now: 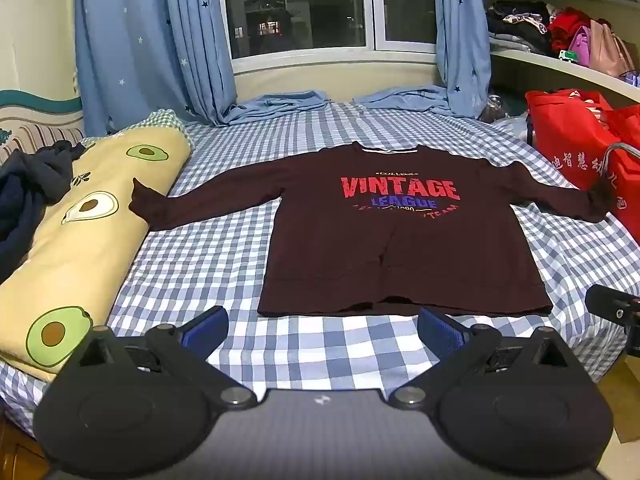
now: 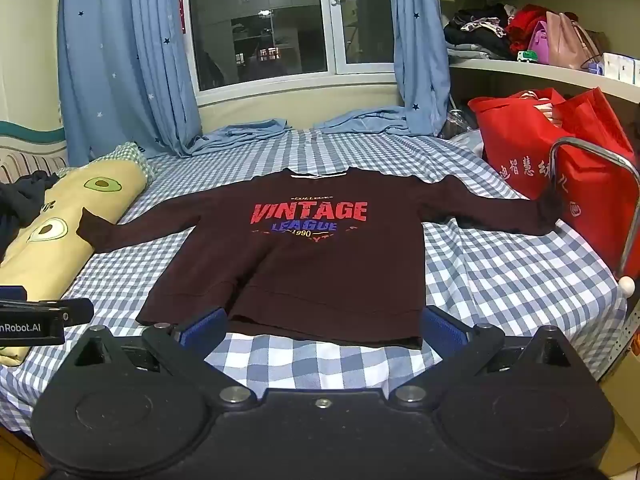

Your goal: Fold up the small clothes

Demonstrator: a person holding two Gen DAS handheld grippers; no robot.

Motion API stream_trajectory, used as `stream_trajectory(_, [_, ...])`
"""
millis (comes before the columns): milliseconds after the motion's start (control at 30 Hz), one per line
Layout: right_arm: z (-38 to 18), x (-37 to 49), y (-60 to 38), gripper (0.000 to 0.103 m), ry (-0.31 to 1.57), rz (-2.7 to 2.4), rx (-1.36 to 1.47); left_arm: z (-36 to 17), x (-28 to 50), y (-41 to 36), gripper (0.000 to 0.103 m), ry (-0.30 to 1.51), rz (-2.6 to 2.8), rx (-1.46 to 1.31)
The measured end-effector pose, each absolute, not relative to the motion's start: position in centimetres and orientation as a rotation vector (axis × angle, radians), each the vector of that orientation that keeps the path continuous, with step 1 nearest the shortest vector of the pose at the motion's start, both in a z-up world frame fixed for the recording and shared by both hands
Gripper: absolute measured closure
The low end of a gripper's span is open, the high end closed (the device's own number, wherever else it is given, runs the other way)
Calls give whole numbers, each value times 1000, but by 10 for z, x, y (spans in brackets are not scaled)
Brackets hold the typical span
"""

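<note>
A dark maroon long-sleeved sweatshirt [image 1: 400, 248] with a red "VINTAGE LEAGUE" print lies flat on the blue checked bed, sleeves spread wide, hem nearest me. It also shows in the right wrist view [image 2: 304, 272]. My left gripper [image 1: 322, 330] is open and empty, just short of the hem, slightly left of the shirt's middle. My right gripper [image 2: 322, 328] is open and empty, its blue fingertips [image 2: 204, 326] at the hem edge. The right gripper's body shows at the right edge of the left wrist view [image 1: 616, 312].
A rolled yellow avocado-print quilt [image 1: 80, 240] lies along the bed's left side with dark clothes [image 1: 28, 196] on it. Red bags [image 2: 560, 168] and a metal rail [image 2: 624, 216] stand at the right. Blue curtains [image 1: 148, 40] and a window are behind.
</note>
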State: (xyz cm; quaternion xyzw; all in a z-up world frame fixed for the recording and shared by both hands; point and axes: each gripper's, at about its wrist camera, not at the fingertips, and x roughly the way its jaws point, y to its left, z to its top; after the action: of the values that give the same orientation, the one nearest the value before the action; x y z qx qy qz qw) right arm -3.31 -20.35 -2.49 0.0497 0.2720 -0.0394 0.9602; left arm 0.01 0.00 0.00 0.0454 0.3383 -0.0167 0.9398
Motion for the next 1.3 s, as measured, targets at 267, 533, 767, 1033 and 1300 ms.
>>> stream_trajectory(267, [-25,-32,-201,0,555,-72,99,0,0,0,1,690,-32,95])
stream_trajectory(533, [-25,-33,-207,0,548,-79,114,-4,2,3,1,694,-27,87])
stream_trajectory(767, [-23,-34,-209,0,548,-79,116,-6,1,4,1,697,-30,85])
stream_trajectory(1033, [-23,-34,-209,0,549,-79,117,-5,0,0,1,698,-33,87])
stream_trajectory(1300, [-23,-34,-210,0,548,-80,118,-5,1,1,1,699,-33,86])
